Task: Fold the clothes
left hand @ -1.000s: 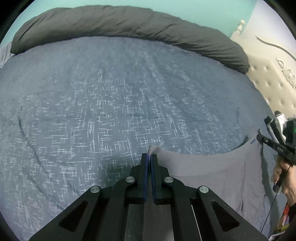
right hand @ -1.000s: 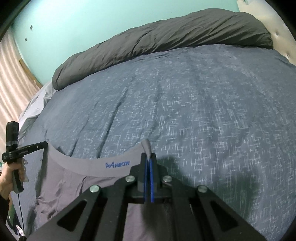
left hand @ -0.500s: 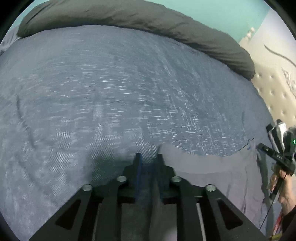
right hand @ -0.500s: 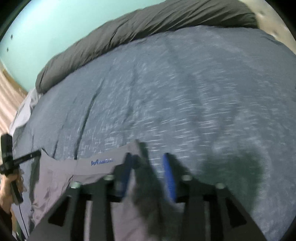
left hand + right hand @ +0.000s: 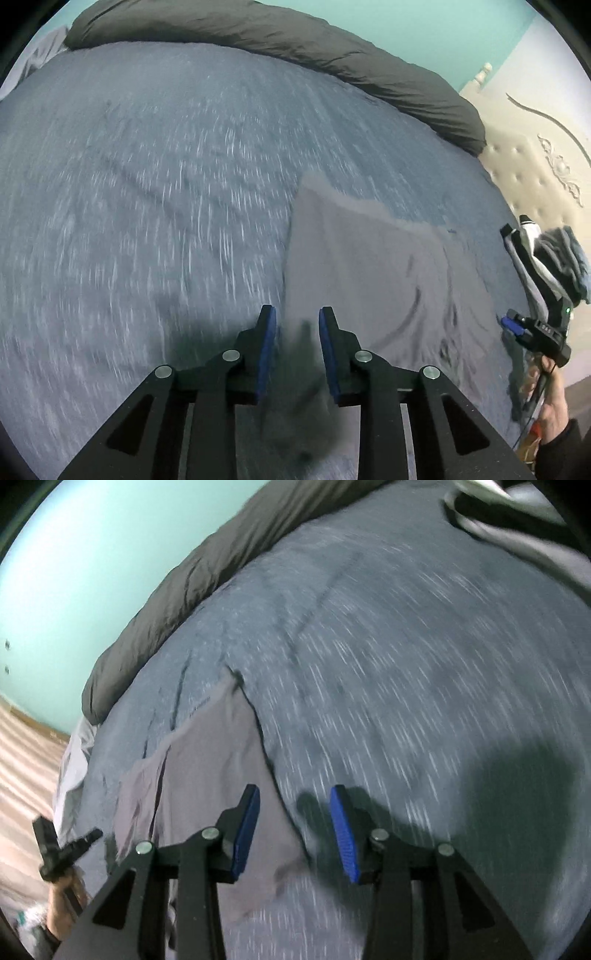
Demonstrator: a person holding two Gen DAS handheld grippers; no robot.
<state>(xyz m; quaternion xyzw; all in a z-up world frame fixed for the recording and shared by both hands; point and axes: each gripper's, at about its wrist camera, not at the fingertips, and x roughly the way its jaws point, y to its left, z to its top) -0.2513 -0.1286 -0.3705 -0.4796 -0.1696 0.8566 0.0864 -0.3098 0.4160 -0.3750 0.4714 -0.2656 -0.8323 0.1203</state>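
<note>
A grey garment (image 5: 354,266) lies spread on the blue-grey bedspread (image 5: 147,221). Its waistband with blue lettering (image 5: 201,709) points toward the far side. My left gripper (image 5: 297,332) hovers over the garment's near-left edge; its jaws are opening, and the cloth lies below the gap with the blue pads off it. My right gripper (image 5: 293,812) is open above the garment's right edge (image 5: 266,746), holding nothing. Each gripper also shows in the other's view: the right gripper (image 5: 517,328) at far right, the left gripper (image 5: 88,838) at lower left, each in a hand.
A dark grey duvet roll (image 5: 295,40) lines the bed's far side under a teal wall. A cream tufted headboard (image 5: 535,177) is at the right, with a pile of clothes (image 5: 554,258) beside it. A white and grey garment (image 5: 517,502) lies at the top right.
Both grippers were shut on the garment's top corners; they have let go, opened and drawn back. The garment has dropped flat on the bed.
</note>
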